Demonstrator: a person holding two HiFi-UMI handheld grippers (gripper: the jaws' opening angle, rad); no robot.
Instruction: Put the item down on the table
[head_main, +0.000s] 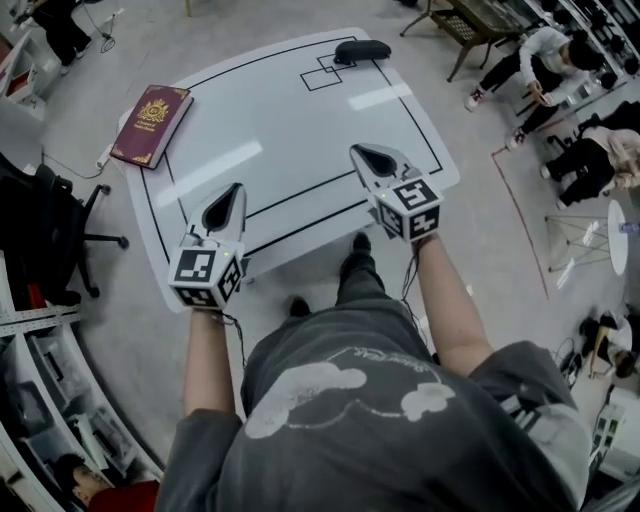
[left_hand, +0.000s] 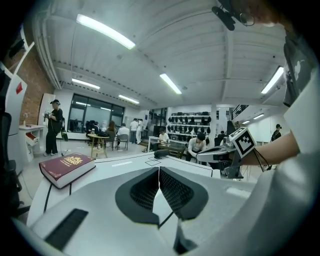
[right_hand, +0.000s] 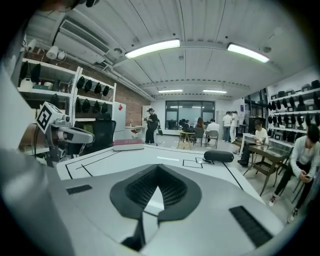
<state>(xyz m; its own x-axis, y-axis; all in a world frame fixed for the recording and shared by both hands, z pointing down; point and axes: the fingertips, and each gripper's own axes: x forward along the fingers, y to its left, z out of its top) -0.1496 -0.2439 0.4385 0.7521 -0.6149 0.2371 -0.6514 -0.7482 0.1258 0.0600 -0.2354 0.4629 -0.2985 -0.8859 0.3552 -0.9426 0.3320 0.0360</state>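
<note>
Both hand-held grippers empty over the worktop, with nothing in them to set down

The left hand-held gripper (head_main: 236, 190) and the right hand-held gripper (head_main: 362, 153) hovered above the near edge of the white worktop (head_main: 280, 130), each with its jaws closed tip to tip on nothing. A maroon book (head_main: 152, 125) lay at the far left corner and a black oblong case (head_main: 362, 50) at the far edge by the marked squares. Either could have been the item. Both rested on the worktop, so I judged the putting-down finished; if not, the next move called for opening the jaws and reaching across. The head view gave the whole layout. Only the gripper views showed the pads meeting and the book's thickness.
</note>
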